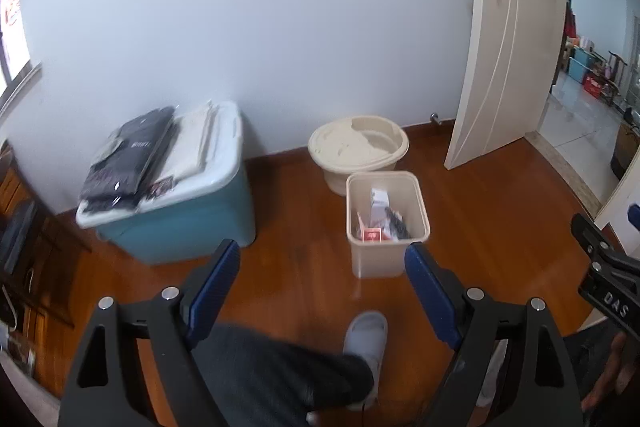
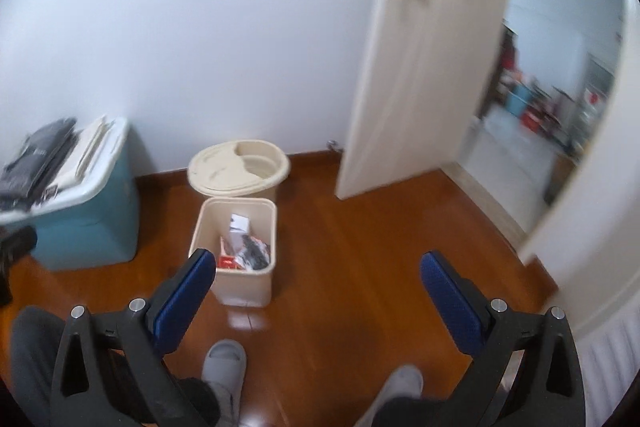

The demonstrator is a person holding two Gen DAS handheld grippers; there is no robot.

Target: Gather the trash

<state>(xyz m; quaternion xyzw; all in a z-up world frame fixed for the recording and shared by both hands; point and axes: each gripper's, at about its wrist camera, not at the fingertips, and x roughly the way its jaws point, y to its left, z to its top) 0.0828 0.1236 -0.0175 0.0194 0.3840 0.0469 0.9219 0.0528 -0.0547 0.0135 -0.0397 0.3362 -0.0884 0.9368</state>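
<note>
White letters "DAS" stand on the black right gripper [image 1: 610, 259] — other print too blurred to read.

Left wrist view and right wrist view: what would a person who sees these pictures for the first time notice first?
The square beige trash bin stands on the wooden floor in the middle, with a red packet and paper scraps inside. Behind it, by the wall, is a round beige bucket with a half-open lid; to its left is a blue storage box with dark folded clothes on its white lid. Both the left gripper and the right gripper are open and empty.
</note>
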